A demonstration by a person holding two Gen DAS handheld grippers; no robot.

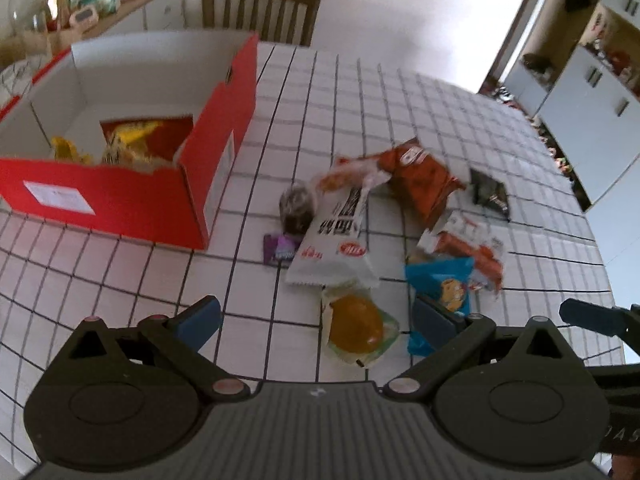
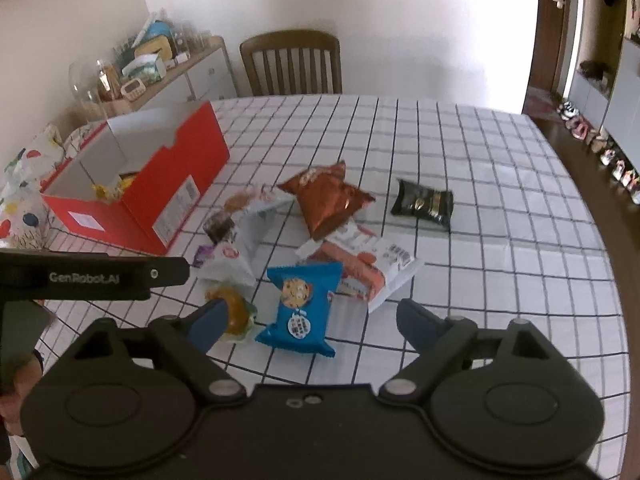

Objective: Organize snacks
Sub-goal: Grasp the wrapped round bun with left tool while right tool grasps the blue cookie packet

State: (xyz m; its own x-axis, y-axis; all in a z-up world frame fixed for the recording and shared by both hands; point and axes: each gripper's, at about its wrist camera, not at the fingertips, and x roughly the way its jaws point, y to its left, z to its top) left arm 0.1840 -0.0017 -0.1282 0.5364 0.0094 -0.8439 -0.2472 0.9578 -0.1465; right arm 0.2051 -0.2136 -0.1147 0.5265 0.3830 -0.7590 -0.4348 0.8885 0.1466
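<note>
A heap of snack packets lies on the checked tablecloth (image 1: 120, 280). My left gripper (image 1: 316, 320) stands open low over the cloth, with a clear-wrapped orange bun (image 1: 356, 326) lying between its fingers, untouched. My right gripper (image 2: 310, 312) is open around a blue cookie packet (image 2: 298, 304), its pads apart from it. Beyond lie a white printed packet (image 1: 336, 240), an orange chip bag (image 2: 328, 200), a black packet (image 2: 424, 200) and a pink-and-white packet (image 2: 368, 256). The open red box (image 1: 120, 196) to the left holds yellow and red snacks.
A dark round snack (image 1: 296, 208) and a small purple packet (image 1: 280, 248) lie near the box's corner. A wooden chair (image 2: 292, 64) stands at the table's far side, and a cluttered sideboard (image 2: 168, 76) at the back left. The table's edge (image 2: 600, 240) curves along the right.
</note>
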